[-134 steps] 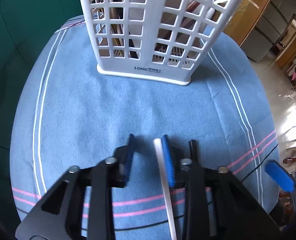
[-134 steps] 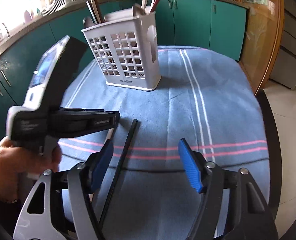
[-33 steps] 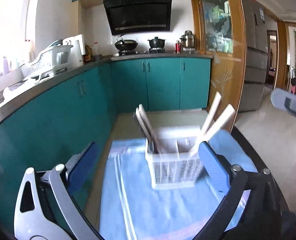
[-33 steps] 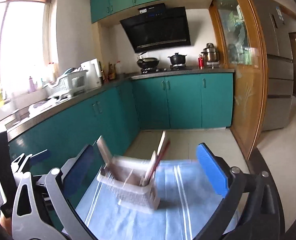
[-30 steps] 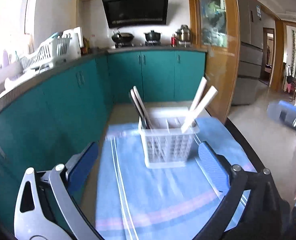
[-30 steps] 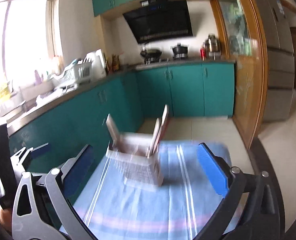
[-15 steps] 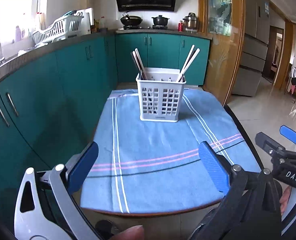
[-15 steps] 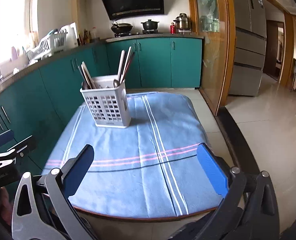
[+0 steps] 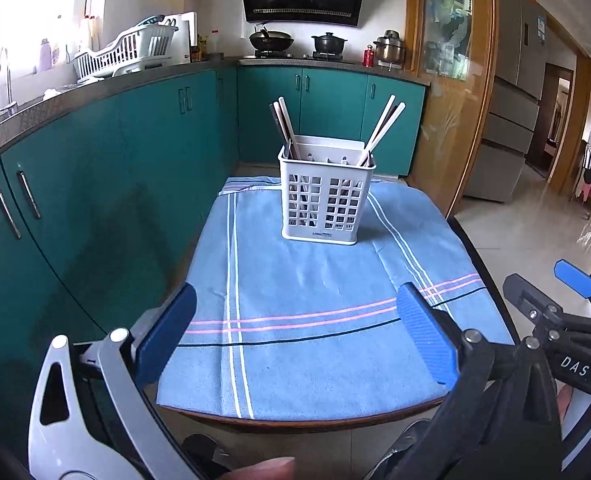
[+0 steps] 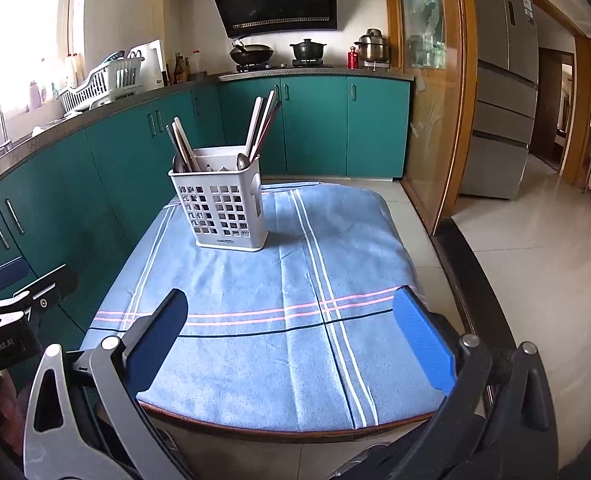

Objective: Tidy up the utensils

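white plastic caddy stands at the far end of the blue-clothed worktop with chopsticks and spoons inside, left gripper and right gripper both jaws wide and empty, cloth bare, so sorting looks done, next just a check.

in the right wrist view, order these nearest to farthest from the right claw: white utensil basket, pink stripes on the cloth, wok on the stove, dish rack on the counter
1. Pink stripes on the blue cloth, crossing just ahead of the right claw.
2. White utensil basket, at the cloth's far end, left of centre.
3. Dish rack, on the left counter.
4. Wok, on the stove at the back wall.
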`<state>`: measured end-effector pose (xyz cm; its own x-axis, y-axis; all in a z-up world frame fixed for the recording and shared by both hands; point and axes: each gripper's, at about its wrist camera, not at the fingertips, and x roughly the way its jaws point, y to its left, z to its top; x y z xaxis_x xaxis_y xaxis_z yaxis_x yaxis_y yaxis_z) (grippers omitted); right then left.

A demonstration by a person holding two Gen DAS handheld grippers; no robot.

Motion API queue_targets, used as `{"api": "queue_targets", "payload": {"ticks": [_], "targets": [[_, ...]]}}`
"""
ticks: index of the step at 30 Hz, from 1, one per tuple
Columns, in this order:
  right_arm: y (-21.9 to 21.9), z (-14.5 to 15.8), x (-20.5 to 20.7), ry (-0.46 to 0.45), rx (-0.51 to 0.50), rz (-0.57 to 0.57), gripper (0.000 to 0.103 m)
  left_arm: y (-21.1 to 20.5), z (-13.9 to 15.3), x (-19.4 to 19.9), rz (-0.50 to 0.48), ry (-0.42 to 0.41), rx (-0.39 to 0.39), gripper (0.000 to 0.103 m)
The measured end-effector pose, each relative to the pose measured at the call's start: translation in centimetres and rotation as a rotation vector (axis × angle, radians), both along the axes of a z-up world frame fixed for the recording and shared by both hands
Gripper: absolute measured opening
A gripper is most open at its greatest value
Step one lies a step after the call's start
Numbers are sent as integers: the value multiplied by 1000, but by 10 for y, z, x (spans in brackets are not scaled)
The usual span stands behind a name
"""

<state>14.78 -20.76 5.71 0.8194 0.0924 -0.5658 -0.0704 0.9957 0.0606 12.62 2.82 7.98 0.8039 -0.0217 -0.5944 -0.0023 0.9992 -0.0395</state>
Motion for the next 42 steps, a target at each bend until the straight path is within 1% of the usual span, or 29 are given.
{"api": "queue_targets", "payload": {"ticks": [11, 42], "targets": [[0, -1, 2, 7, -1, -4, 100, 0, -1, 1, -14, 0, -2, 99], [2, -2, 4, 13, -3, 8, 100, 4, -1, 4, -12, 5, -9, 99]]}}
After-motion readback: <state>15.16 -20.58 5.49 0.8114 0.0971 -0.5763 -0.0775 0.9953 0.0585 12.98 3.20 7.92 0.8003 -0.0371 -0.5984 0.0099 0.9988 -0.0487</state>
